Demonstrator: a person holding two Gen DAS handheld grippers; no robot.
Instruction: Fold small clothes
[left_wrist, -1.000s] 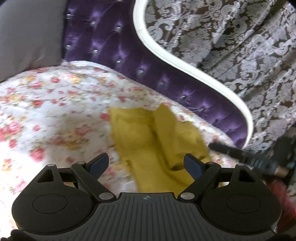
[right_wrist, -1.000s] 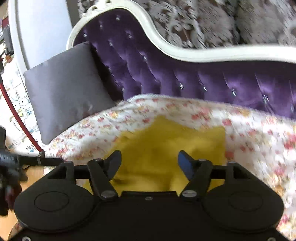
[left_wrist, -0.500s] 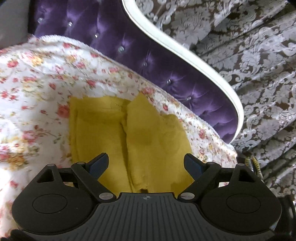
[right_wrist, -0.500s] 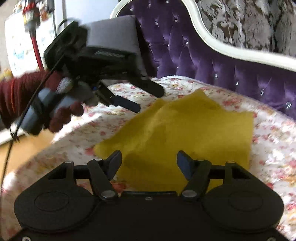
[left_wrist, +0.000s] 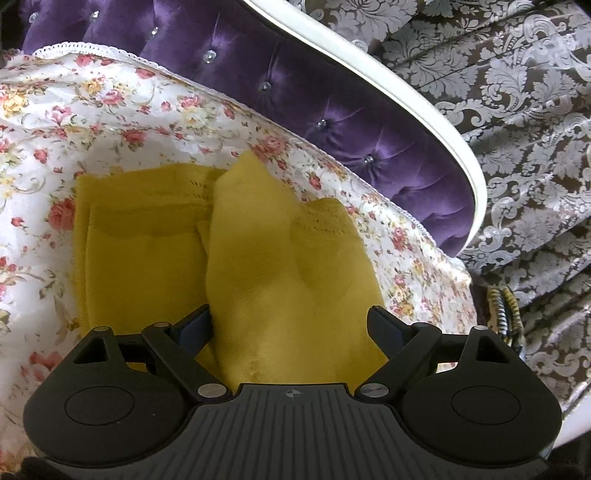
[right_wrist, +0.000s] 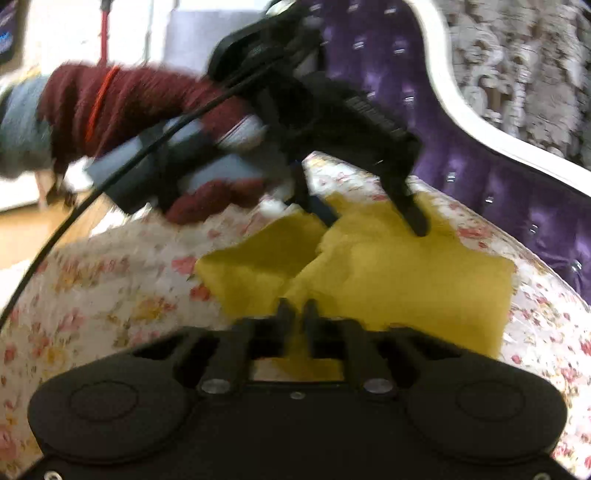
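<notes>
A small yellow garment (left_wrist: 229, 258) lies partly folded on a floral cover (left_wrist: 122, 122) over a purple sofa. My left gripper (left_wrist: 291, 325) is open, its fingers on either side of the garment's raised right fold, just above it. In the right wrist view the garment (right_wrist: 388, 273) lies ahead, and the left gripper (right_wrist: 373, 221) reaches down onto its far edge, held by a hand in a dark red glove (right_wrist: 207, 195). My right gripper (right_wrist: 297, 310) is shut on the garment's near edge.
The purple tufted sofa back (left_wrist: 332, 103) with a white curved frame (left_wrist: 424, 103) runs behind the cover. A patterned brown and silver curtain (left_wrist: 517, 147) hangs beyond it. A wooden floor (right_wrist: 33, 236) shows at left in the right wrist view.
My right gripper has closed on the garment's near edge. My left gripper has moved down over the garment's far side and stays open.
</notes>
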